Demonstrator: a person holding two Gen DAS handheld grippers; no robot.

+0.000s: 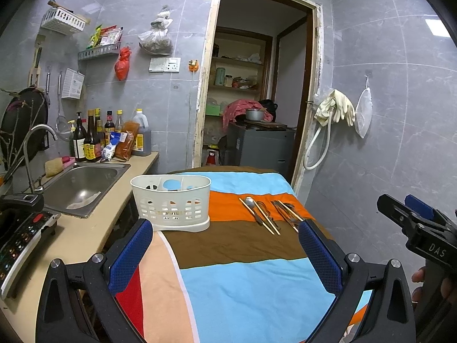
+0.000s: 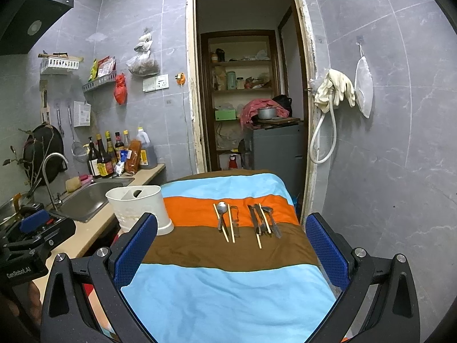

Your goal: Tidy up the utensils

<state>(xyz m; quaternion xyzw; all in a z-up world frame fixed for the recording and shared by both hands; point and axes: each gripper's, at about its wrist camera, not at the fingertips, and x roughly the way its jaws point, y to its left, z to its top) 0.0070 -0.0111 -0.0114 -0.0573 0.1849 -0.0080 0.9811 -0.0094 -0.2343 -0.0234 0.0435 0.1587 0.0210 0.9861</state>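
i hold both jaws wide and empty: left gripper [image 1: 225,234], right gripper [image 2: 231,228]. white slotted plastic caddy [image 1: 171,203] stands left of the metal spoon [image 2: 222,207] and wooden chopsticks [image 2: 230,223] on the striped cloth [image 2: 228,300].

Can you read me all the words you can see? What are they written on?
"DAS" – white letters on the black body of the right gripper, seen from the left wrist camera.
"GenRobot.AI" – white letters on the black body of the left gripper, seen from the right wrist camera.
Labels on the sauce bottles by the sink: too small and blurred to read.
Buttons on the cooker panel: too blurred to read.
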